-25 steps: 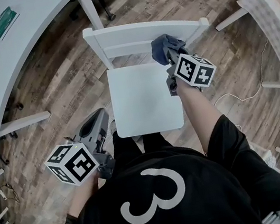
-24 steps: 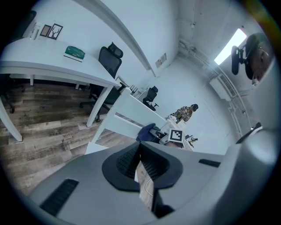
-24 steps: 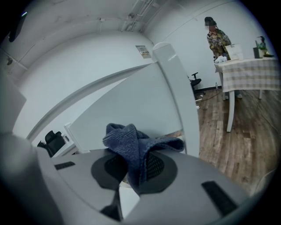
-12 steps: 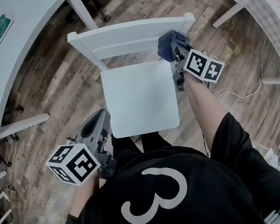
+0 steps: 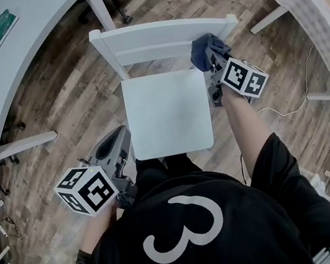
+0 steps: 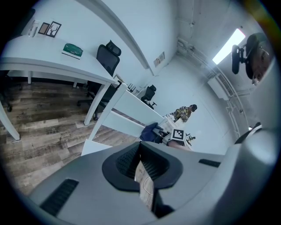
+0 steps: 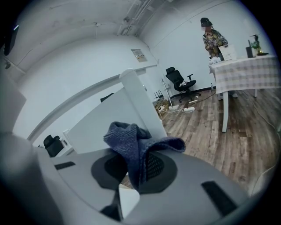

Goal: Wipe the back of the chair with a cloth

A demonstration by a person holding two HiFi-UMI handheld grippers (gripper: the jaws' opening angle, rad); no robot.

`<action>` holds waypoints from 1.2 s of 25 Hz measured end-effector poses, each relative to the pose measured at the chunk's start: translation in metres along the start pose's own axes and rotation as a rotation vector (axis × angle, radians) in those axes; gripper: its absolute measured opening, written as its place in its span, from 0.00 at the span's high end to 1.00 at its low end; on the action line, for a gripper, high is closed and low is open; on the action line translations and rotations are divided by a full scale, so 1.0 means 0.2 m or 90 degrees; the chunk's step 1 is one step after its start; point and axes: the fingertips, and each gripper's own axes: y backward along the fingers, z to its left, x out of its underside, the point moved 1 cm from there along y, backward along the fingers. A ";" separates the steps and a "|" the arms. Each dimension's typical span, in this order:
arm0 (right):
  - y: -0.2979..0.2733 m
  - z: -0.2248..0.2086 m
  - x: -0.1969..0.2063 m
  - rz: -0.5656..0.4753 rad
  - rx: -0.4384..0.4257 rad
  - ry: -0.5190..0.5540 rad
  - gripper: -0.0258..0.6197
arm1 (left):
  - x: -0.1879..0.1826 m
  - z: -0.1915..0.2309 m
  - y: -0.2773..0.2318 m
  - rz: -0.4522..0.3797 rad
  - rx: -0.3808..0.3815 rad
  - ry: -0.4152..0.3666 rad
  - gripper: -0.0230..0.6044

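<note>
My right claw [image 5: 212,63], gripping the cloth [image 5: 204,50], has reached the right end of the chair back [image 5: 148,36]; left claw [image 5: 116,142] stays closed.

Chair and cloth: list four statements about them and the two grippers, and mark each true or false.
1. The right gripper grips the blue cloth at the chair back. True.
2. The cloth is at the left end of the chair back. False: it is at the right end, by the upright there.
3. The left gripper holds a second cloth. False: nothing is between its fingers, and it hangs low beside the person, away from the chair.
4. The chair seat has nothing lying on it. True.
</note>
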 end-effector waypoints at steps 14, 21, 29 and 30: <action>-0.07 0.55 0.27 0.012 -0.060 -0.001 0.88 | -0.20 0.32 0.17 0.023 0.022 -0.004 0.94; -0.16 0.79 0.45 0.049 -0.084 0.007 0.88 | -0.26 0.45 0.20 0.048 0.041 -0.010 0.94; -0.31 0.98 0.62 0.101 -0.104 0.037 0.88 | -0.33 0.60 0.26 0.041 0.033 0.001 0.94; -0.33 0.99 0.63 0.107 -0.105 0.040 0.88 | -0.33 0.61 0.27 0.039 0.033 0.003 0.94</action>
